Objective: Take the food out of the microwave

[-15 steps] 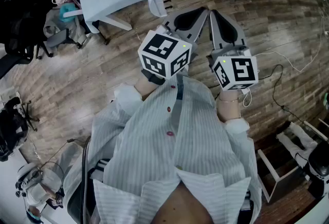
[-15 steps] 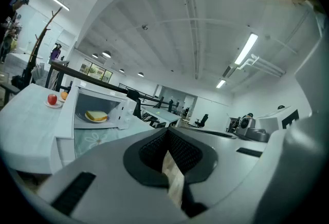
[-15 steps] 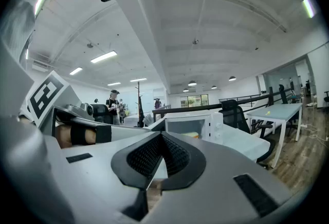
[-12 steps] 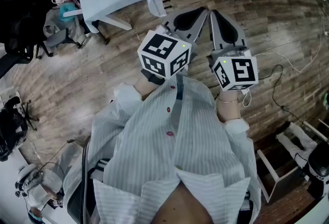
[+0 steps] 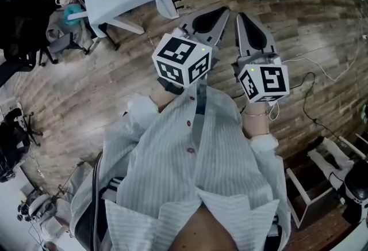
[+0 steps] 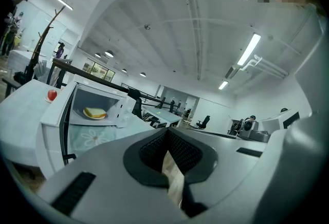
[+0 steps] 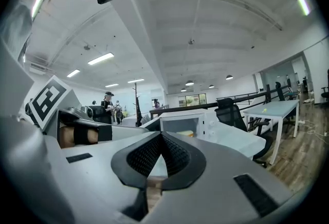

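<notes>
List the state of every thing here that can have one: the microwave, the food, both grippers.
microwave, door open.
food, on a plate inside the microwave, not yet taken out.
left gripper, jaws shut, nothing between them, away from the microwave.
right gripper, jaws shut, nothing between them, away from the microwave.

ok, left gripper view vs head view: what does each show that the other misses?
Left gripper view only: the white microwave, the yellowish food on a plate visible inside it, and a small red round thing at its upper left. Head view only: the person's striped shirt and the black-and-white marker cube on the left tool. Both: that left tool, jaws together, nothing held.
</notes>
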Demonstrator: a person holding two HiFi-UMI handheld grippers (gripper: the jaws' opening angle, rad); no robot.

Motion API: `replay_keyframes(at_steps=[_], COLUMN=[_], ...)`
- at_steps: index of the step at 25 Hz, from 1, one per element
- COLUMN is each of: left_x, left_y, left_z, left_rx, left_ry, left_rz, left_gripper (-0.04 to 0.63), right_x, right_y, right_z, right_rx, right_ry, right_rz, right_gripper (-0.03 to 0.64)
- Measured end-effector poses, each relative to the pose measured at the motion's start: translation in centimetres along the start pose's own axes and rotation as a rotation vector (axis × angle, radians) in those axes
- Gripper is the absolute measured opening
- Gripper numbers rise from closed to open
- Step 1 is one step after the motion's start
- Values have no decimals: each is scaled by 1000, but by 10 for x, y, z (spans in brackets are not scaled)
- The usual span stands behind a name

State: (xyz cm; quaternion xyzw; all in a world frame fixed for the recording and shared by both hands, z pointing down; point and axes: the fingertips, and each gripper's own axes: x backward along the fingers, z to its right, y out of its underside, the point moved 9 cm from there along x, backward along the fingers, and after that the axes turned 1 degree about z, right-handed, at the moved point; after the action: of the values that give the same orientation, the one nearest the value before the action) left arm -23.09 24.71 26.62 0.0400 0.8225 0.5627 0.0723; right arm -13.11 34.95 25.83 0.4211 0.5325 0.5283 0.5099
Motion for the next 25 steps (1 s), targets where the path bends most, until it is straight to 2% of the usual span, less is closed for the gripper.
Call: replay_keyframes(at_steps=[9, 25], left_x=[-35, -166], left_y=[5, -37], left_z=[-7, -88], left_rx=[8, 19], left_ry=[-46, -135], left_rz=[6, 53], left_gripper=[8, 8], right_x=[-14, -144], right_y=[6, -13], right_z=[34, 133], right_rx=[-10, -20], right_ry=[-15, -112], right_rz=[-14, -56], right_gripper=[29, 29])
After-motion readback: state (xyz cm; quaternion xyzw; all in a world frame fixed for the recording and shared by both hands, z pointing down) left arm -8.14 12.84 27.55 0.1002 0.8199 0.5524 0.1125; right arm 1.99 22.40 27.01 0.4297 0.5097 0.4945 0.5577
